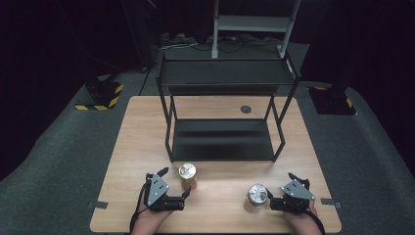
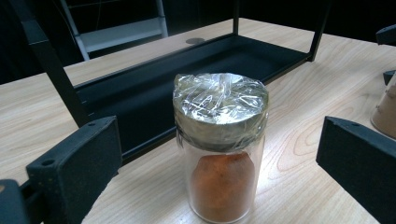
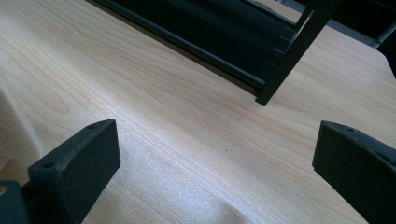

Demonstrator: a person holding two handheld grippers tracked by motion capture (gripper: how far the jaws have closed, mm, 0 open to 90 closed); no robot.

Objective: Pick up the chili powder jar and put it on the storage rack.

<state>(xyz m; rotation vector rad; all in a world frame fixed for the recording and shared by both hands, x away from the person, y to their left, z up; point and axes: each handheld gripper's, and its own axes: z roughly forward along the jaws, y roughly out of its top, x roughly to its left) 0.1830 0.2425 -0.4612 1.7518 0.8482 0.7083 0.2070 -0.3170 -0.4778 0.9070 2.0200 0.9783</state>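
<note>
A glass jar of orange-brown powder [image 2: 219, 154] stands upright on the table just in front of the rack, its metal lid wrapped in clear film. My left gripper [image 2: 217, 154] is open with one jaw on each side of this jar [image 1: 187, 173], and neither jaw touches it. From above, the left gripper [image 1: 176, 182] sits at the table's front left. A second jar [image 1: 257, 194] with a silver lid stands at the front right. My right gripper [image 1: 280, 186] is just right of it and open. Bare wood lies between the jaws of the right gripper [image 3: 215, 154].
A black two-tier metal rack [image 1: 222, 142] stands mid-table, its low shelf [image 2: 187, 74] close behind the left jar and its corner leg [image 3: 285, 60] ahead of the right gripper. The second jar [image 2: 385, 112] shows at the right edge. The table's front edge [image 1: 215, 230] is near both hands.
</note>
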